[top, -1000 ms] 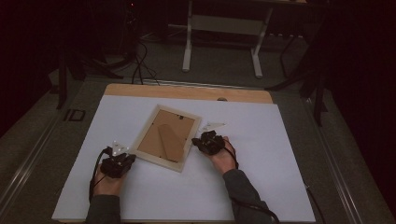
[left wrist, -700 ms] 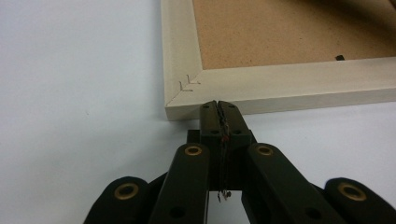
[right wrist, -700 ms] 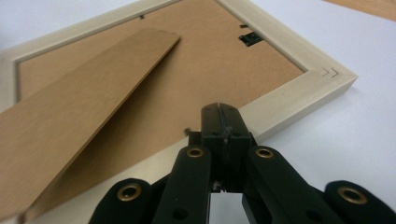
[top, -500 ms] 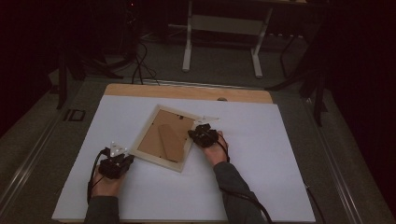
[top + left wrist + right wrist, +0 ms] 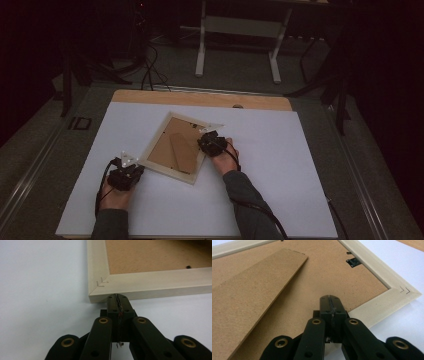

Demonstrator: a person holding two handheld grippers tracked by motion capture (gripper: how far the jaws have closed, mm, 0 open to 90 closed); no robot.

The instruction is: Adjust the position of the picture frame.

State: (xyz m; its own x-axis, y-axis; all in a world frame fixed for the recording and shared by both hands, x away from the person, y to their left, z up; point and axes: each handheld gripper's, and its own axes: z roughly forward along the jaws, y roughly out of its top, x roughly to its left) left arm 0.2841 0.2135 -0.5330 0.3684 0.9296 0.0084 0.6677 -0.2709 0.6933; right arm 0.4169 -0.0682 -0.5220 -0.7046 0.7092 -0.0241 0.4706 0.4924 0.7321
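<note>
Picture frame point(image 5: 177, 148), face-down, frame centre: left gripper point(image 5: 117, 298) clenched empty against its corner, right gripper point(image 5: 329, 300) clenched empty over backing board point(image 5: 317, 282); advise steady bracing, light pressure.

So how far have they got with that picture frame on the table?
The picture frame lies face down on the white table, its brown backing board seated, one small black clip visible at the rim. The left gripper, shut, meets a corner; the right gripper, shut, sits over the backing. The stand flap looks untouched, so probably early.
</note>
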